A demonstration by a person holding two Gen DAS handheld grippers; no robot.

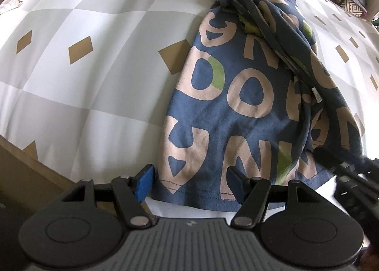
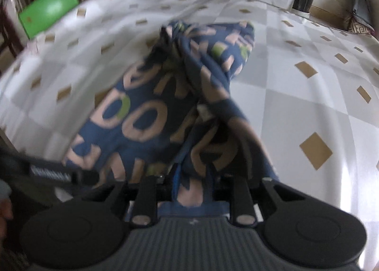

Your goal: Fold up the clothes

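Left wrist view: a blue T-shirt (image 1: 227,110) with big beige letters lies half folded on the checked bedsheet (image 1: 83,69), right of centre in the frame.

Its hem sits at the bottom edge, between the spread blue pads of the left gripper (image 1: 189,182), which pinch nothing. Seen from the right wrist, blurred, the right gripper (image 2: 191,185) at lower centre has a bunched fold of the same shirt between narrowly parted jaws; whether the pads press it I cannot tell.
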